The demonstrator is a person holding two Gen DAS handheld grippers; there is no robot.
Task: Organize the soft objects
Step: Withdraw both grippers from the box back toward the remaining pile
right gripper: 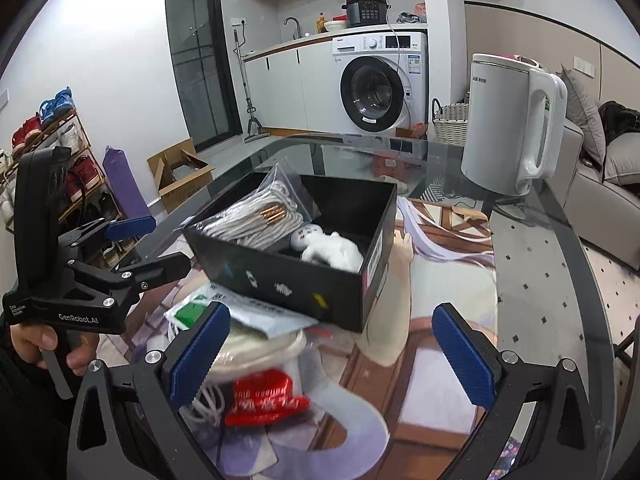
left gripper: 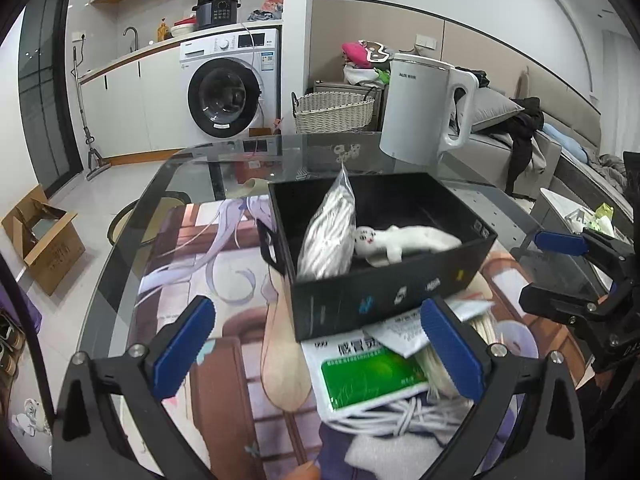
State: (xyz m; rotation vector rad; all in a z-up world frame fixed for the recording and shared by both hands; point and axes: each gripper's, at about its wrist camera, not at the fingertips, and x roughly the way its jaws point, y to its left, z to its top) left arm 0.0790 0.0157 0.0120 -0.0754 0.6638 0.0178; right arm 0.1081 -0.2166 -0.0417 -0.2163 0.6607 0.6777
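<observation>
A black open box (left gripper: 380, 296) (right gripper: 288, 284) stands on the printed mat. Inside it lie a white plush toy (left gripper: 400, 242) (right gripper: 332, 252) and a clear bag of white rope (left gripper: 328, 236) (right gripper: 256, 220). In front of the box is a heap: a green and white sachet (left gripper: 368, 376) (right gripper: 192, 312), a coil of white cord (left gripper: 404, 420) (right gripper: 256, 348) and a red packet (right gripper: 264, 396). My left gripper (left gripper: 318, 346) (right gripper: 156, 246) is open over the sachet, pads apart from it. My right gripper (right gripper: 332, 356) (left gripper: 552, 272) is open wide beside the red packet, holding nothing.
A white electric kettle (left gripper: 424, 108) (right gripper: 512, 120) stands at the far side of the glass table (left gripper: 120, 264). The mat (left gripper: 224, 264) covers the near part. On the floor beyond are a cardboard box (left gripper: 44, 240), a wicker basket (left gripper: 332, 110) and a washing machine (left gripper: 228, 84).
</observation>
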